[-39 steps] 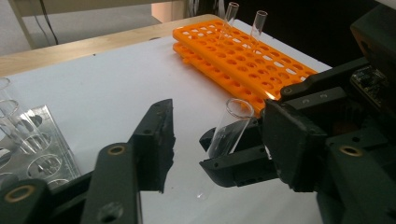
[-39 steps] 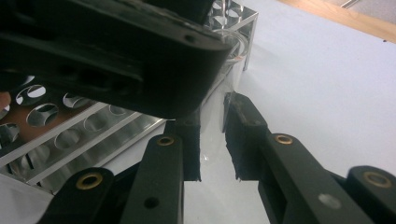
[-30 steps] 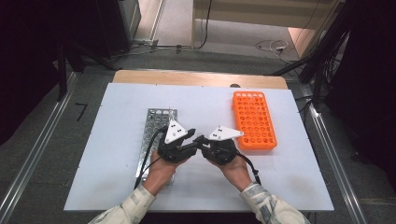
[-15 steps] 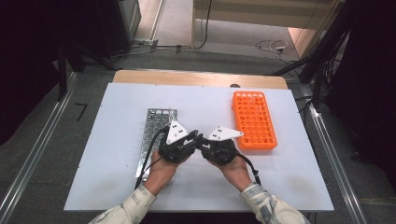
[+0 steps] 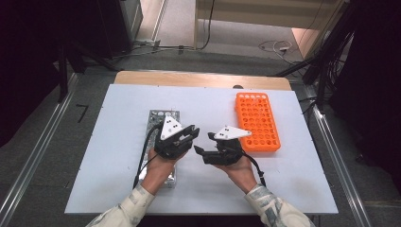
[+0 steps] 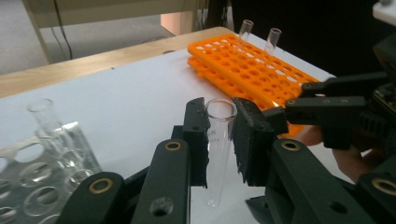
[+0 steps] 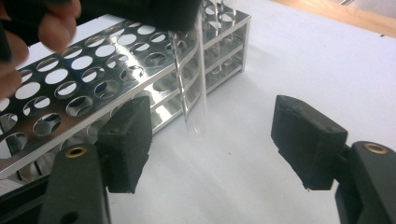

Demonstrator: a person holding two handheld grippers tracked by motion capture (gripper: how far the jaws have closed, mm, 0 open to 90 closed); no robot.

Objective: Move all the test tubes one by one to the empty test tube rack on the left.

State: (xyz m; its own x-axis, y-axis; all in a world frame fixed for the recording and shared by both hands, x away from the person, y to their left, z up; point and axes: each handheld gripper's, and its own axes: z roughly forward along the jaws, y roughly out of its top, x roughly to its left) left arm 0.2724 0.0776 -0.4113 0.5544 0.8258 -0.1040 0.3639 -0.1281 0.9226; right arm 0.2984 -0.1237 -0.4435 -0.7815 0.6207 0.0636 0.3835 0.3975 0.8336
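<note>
While the left hand-held gripper (image 6: 219, 135) clamps a clear glass test tube (image 6: 218, 140) at mid-frame, the right hand-held gripper (image 7: 212, 140) stands wide apart, empty. Its jaws have just been opening below the tube's tip, right of the shiny perforated metal rack (image 7: 93, 70)

Surface (image 5: 118, 142): white sheet over a wooden top, bare wood strip showing along far edge. Sits on grey floor, metal rails either side.

On it, 2 items:
- metal rack (image 5: 161, 118), shiny, perforated w/ round holes, left of centre, long axis running near-to-far; a few clear tubes stand at its far end.
- orange rack (image 5: 257, 123), plastic, many holes, right of centre, lying flat near far edge; 2 clear tubes upright in it.

Racks well apart.
</note>
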